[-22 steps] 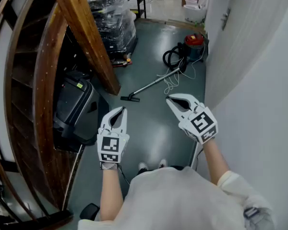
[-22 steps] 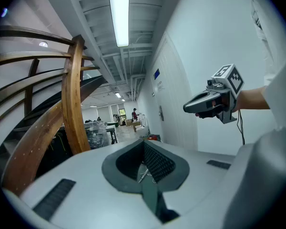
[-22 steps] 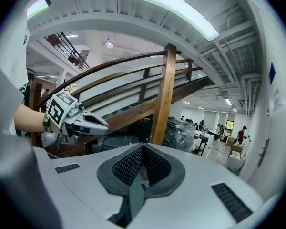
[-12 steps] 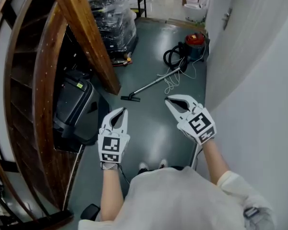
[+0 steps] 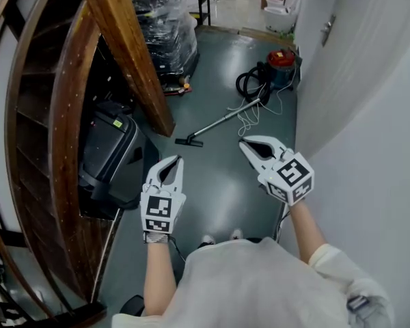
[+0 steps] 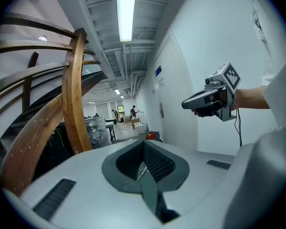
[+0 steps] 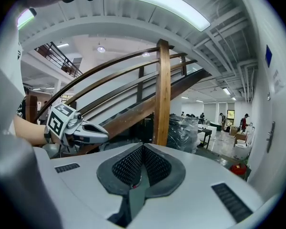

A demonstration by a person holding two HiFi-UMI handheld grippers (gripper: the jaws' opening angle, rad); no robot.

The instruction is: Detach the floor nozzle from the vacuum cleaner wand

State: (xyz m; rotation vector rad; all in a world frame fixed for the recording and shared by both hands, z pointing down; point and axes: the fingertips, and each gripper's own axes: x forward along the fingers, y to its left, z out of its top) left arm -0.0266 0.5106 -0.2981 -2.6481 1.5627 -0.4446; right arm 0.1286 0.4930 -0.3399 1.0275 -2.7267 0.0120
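Note:
The vacuum cleaner's red canister (image 5: 281, 59) stands far ahead on the grey floor by the right wall, with its black hose (image 5: 249, 85) coiled beside it. Its silver wand (image 5: 224, 119) lies flat and runs back toward me to the dark floor nozzle (image 5: 189, 142), still joined to it. My left gripper (image 5: 179, 158) and right gripper (image 5: 242, 142) are held in the air well short of the nozzle, both shut and empty. The left gripper view shows its own shut jaws (image 6: 144, 141) and the right gripper (image 6: 183, 104). In the right gripper view its jaws (image 7: 143, 146) are shut, with the left gripper (image 7: 105, 136) beside them.
A slanted wooden stair beam (image 5: 126, 53) and curved rails fill the left. A black machine (image 5: 113, 159) sits under them, and a plastic-wrapped black pallet (image 5: 165, 33) stands further back. A white wall with a door (image 5: 342, 53) runs along the right. White cord (image 5: 249, 118) lies by the wand.
Both grippers keep their place and stay shut. The whole head view has slid very slightly.

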